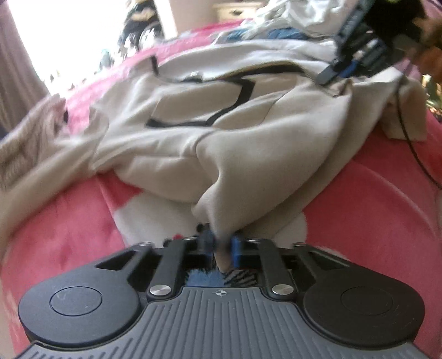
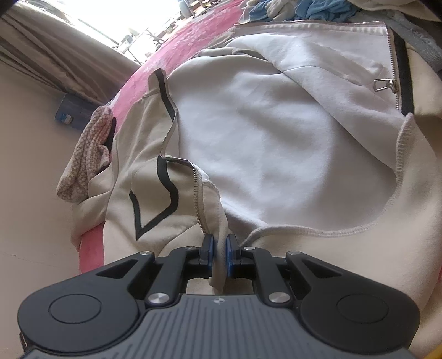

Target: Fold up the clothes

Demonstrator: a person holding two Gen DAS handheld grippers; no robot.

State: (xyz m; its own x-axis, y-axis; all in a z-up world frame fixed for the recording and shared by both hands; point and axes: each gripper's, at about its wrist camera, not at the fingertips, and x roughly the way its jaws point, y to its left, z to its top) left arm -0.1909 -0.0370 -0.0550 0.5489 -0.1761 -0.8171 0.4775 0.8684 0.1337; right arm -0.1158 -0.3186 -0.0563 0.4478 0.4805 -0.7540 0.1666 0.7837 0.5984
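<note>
A cream zip jacket (image 1: 193,116) with black stripe trim lies rumpled on a pink blanket (image 1: 373,198). My left gripper (image 1: 221,243) is shut on a pulled-up fold of the jacket's near edge. My right gripper (image 2: 219,243) is shut on the jacket's front edge beside the zipper (image 2: 196,193); the jacket (image 2: 276,124) lies open here, showing its pale lining. The right gripper also shows in the left wrist view (image 1: 331,73) at the jacket's far right side.
A pink-and-white knit cloth (image 2: 88,154) lies at the bed's left edge. A heap of blue and white clothes (image 2: 304,11) sits beyond the jacket. A curtain (image 2: 41,55) and a bright window stand at the left. A black cable (image 1: 408,138) hangs at the right.
</note>
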